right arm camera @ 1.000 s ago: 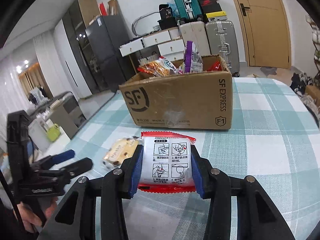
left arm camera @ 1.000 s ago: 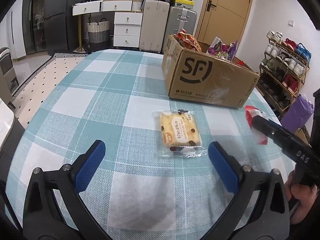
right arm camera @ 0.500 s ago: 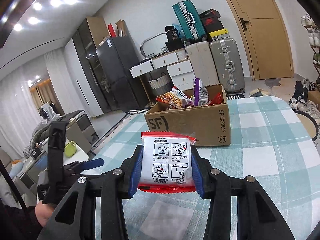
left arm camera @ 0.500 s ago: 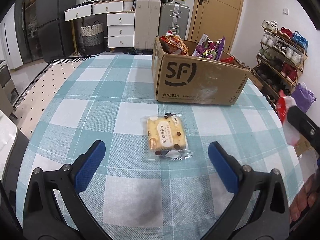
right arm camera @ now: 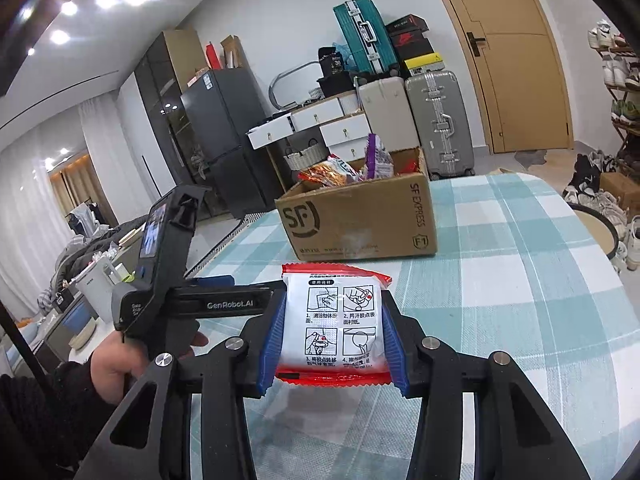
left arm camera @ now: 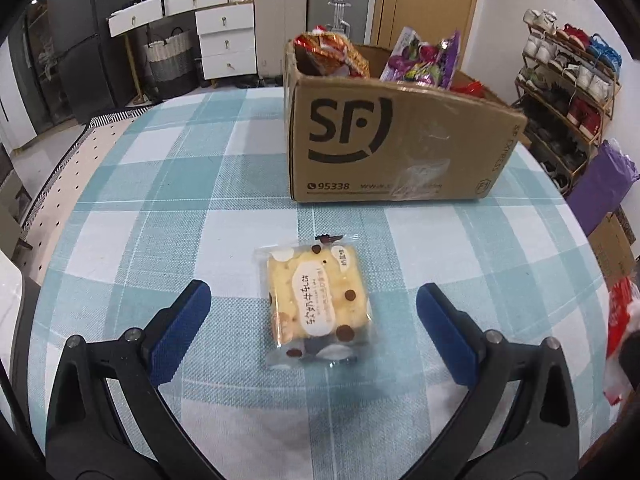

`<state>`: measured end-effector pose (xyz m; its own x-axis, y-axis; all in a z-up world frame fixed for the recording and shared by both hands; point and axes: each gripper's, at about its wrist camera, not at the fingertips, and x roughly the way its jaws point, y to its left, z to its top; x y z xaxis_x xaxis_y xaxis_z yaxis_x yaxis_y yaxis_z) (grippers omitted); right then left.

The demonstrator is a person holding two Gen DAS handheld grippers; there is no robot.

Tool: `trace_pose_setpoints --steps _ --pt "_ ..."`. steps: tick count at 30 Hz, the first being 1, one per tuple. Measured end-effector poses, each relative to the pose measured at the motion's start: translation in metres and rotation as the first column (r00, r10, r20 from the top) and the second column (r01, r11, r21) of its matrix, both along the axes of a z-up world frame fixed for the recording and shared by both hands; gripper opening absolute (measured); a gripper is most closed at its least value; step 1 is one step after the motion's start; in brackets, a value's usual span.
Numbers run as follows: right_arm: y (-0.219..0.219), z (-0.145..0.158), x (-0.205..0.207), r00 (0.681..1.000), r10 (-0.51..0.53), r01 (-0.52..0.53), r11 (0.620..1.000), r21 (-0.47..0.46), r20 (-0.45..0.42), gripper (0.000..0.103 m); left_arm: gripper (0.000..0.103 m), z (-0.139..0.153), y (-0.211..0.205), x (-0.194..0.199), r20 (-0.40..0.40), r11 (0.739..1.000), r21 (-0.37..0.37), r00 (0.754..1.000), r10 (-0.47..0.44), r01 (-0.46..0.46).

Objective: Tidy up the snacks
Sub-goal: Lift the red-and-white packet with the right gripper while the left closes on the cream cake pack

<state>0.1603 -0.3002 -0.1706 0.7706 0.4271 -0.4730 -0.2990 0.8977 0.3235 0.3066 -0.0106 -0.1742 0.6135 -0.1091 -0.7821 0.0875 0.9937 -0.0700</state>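
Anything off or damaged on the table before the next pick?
Only minor things. The cardboard box has a scuffed, torn patch low on its front, and snack bags poke above its rim. The cake packet lies slightly askew on the tablecloth. Nothing spilled.

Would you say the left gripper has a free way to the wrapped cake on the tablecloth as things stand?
Probably yes. The left gripper is open, its blue fingers either side of the wrapped cake without touching it. Nothing lies between them; the cardboard box stands farther back.
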Motion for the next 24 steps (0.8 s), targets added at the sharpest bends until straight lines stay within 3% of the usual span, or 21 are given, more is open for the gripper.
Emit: trace_pose_setpoints --steps 7,14,20,22,24 --pt "-0.005 -0.007 0.004 1.000 0.006 -0.005 0.999 0.035 -0.025 0.045 0.103 -0.014 -0.013 0.021 -0.016 0.998 0.068 1.000 -0.001 0.002" --pt "-0.003 0.001 0.001 1.000 0.019 -0.018 0.999 0.045 -0.005 0.045 0.102 -0.028 -0.007 0.040 -0.083 0.996 0.083 0.995 0.046 -0.039" --pt "-0.002 -0.002 0.003 1.000 0.014 -0.013 0.999 0.051 -0.021 0.045 0.081 -0.033 -0.003 0.045 -0.105 0.999 0.046 0.994 0.013 -0.008" --pt "-0.002 -0.002 0.003 1.000 0.011 -0.009 0.998 0.057 -0.023 0.045 0.063 -0.031 -0.002 0.044 -0.096 0.999 0.039 0.995 -0.001 0.005" --pt "-0.001 -0.001 0.002 1.000 0.011 -0.010 0.998 0.056 -0.021 0.045 0.058 -0.029 -0.001 0.042 -0.097 0.999 0.039 0.995 -0.004 0.008"
